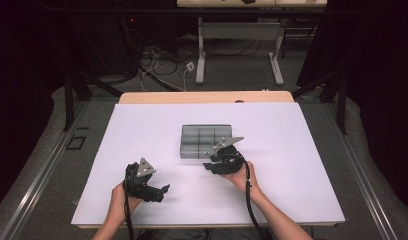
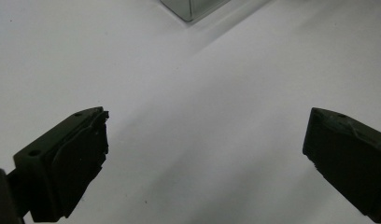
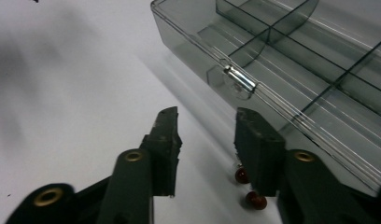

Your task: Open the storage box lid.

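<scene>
A clear smoky plastic compartment box (image 1: 204, 141) sits open mid-table; its near wall (image 3: 272, 93) has a small glass bulb with a metal cap (image 3: 238, 80) just behind it. My right gripper (image 1: 212, 165) is at the box's front edge, jaws partly apart (image 3: 207, 130) with only bare table in the gap. Two small red-tipped pieces (image 3: 242, 175) lie on the table by its right jaw, partly hidden by it. My left gripper (image 1: 159, 192) is near the front left, open wide (image 2: 205, 140) over bare white surface, with a corner of the box (image 2: 191, 9) far ahead.
The white table sheet (image 1: 292, 150) spreads wide around the box on all sides. Beyond the far wooden edge (image 1: 207, 96) are a table frame and loose cables on the floor. Dark curtains flank both sides.
</scene>
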